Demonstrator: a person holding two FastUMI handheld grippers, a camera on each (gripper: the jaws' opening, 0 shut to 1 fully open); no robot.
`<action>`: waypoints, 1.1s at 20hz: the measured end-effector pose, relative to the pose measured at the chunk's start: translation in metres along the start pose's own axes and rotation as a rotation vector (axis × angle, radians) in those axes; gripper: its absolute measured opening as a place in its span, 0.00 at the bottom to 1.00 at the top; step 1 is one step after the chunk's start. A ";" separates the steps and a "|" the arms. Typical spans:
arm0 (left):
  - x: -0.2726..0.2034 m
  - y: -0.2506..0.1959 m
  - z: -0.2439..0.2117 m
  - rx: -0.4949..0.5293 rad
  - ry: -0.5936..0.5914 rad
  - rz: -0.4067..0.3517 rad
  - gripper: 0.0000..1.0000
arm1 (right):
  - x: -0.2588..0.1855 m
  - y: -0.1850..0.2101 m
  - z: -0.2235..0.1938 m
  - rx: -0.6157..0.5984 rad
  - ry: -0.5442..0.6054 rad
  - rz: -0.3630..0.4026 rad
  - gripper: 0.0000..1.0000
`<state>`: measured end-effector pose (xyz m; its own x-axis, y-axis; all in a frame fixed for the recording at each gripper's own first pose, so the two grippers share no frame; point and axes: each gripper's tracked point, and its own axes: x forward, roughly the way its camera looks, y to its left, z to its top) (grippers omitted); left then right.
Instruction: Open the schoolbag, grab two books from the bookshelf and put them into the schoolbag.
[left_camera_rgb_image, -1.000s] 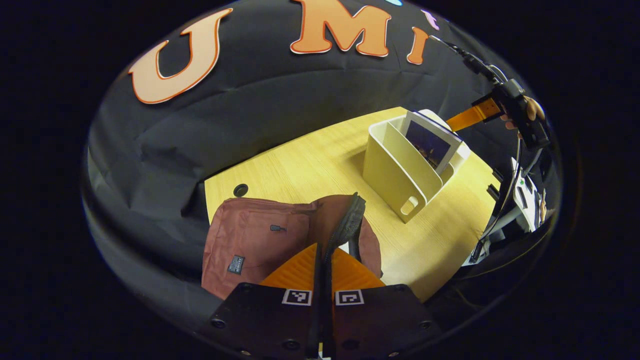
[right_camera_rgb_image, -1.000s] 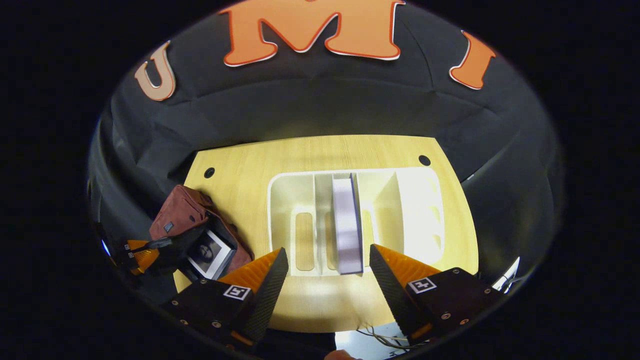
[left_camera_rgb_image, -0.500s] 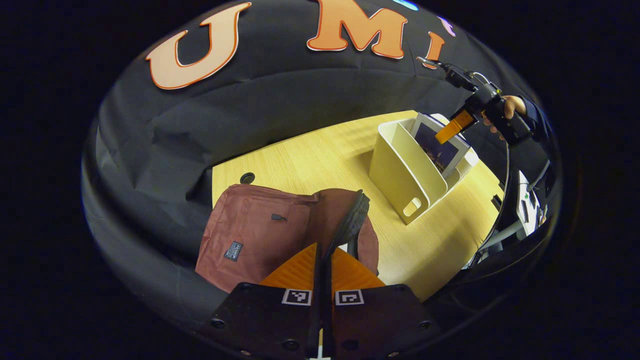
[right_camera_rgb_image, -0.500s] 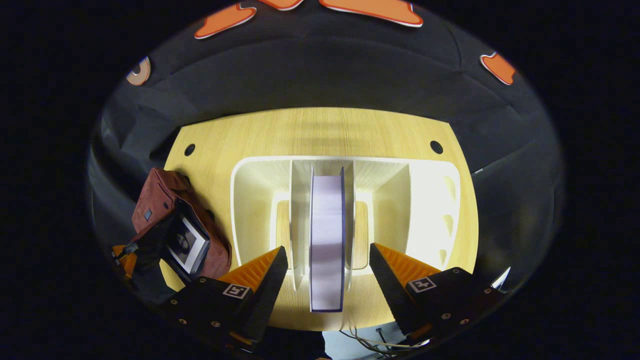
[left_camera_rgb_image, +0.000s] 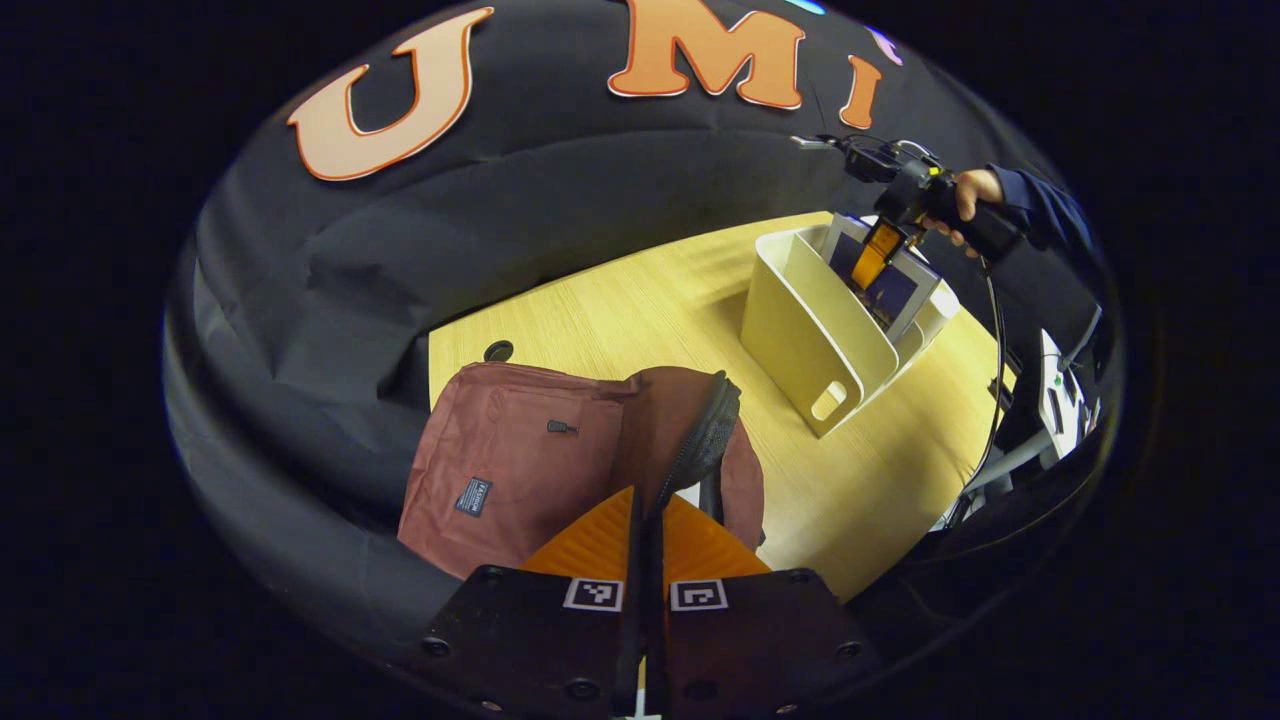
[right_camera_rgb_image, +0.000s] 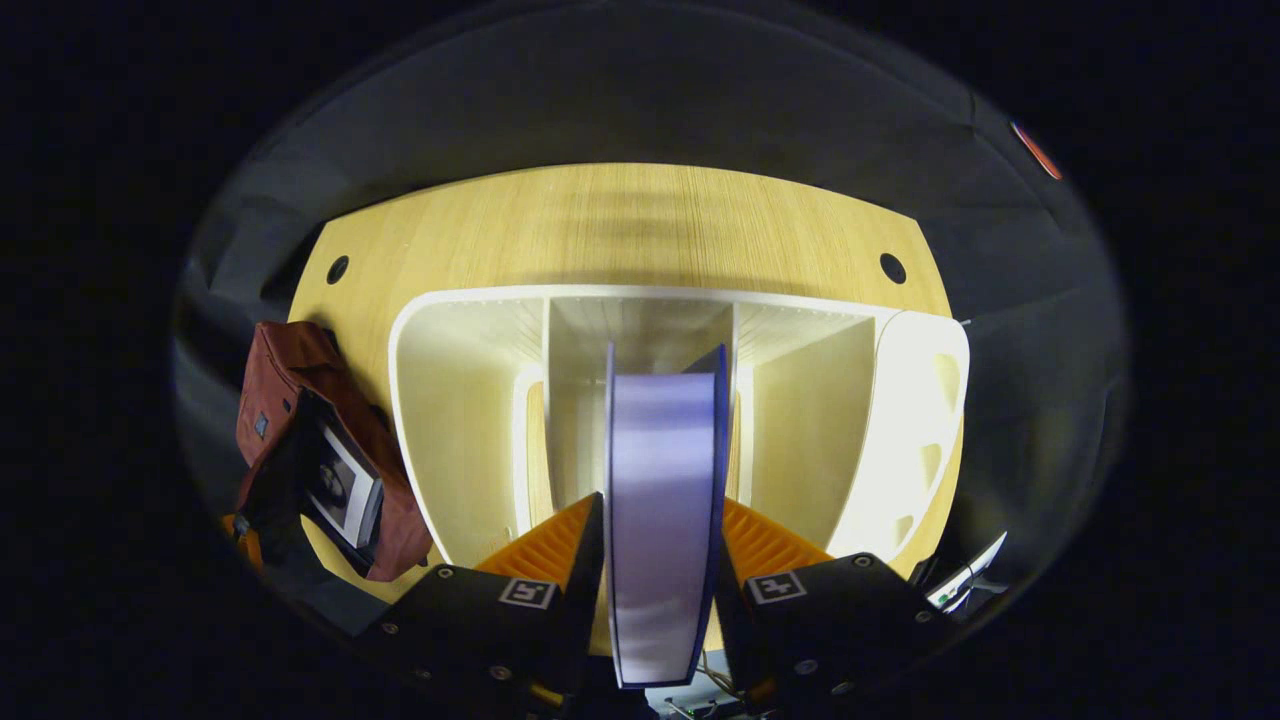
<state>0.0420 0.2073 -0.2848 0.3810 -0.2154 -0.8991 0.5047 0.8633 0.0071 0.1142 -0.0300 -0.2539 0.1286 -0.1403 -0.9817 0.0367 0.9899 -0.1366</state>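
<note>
Each gripper body is a pair of black plates studded with round screws, every plate carrying a small square black-and-white marker near its ribbed finger: left gripper (left_camera_rgb_image: 645, 520), right gripper (right_camera_rgb_image: 660, 540). Behind the far-off right gripper, a hand (left_camera_rgb_image: 968, 190) emerges from a dark blue sleeve (left_camera_rgb_image: 1045, 212), and a black cable (left_camera_rgb_image: 993, 350) trails down from the handle.

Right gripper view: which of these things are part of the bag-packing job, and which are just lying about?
Job:
- book, gripped by right gripper
- bookshelf
- schoolbag, strap pinched by left gripper
- book in schoolbag

Lying about:
- table
- cables
</note>
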 end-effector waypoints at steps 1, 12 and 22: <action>0.001 -0.002 -0.001 0.003 0.004 -0.001 0.04 | -0.001 0.005 -0.001 0.021 0.011 0.016 0.49; 0.002 -0.002 0.000 0.048 -0.008 -0.036 0.03 | -0.103 -0.001 -0.007 0.032 -0.090 0.046 0.39; 0.001 0.006 0.000 0.077 -0.025 -0.078 0.03 | -0.210 0.012 -0.033 0.030 -0.231 0.090 0.39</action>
<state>0.0449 0.2122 -0.2860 0.3570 -0.2926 -0.8871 0.5914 0.8059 -0.0278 0.0553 0.0120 -0.0535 0.3555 -0.0557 -0.9330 0.0436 0.9981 -0.0430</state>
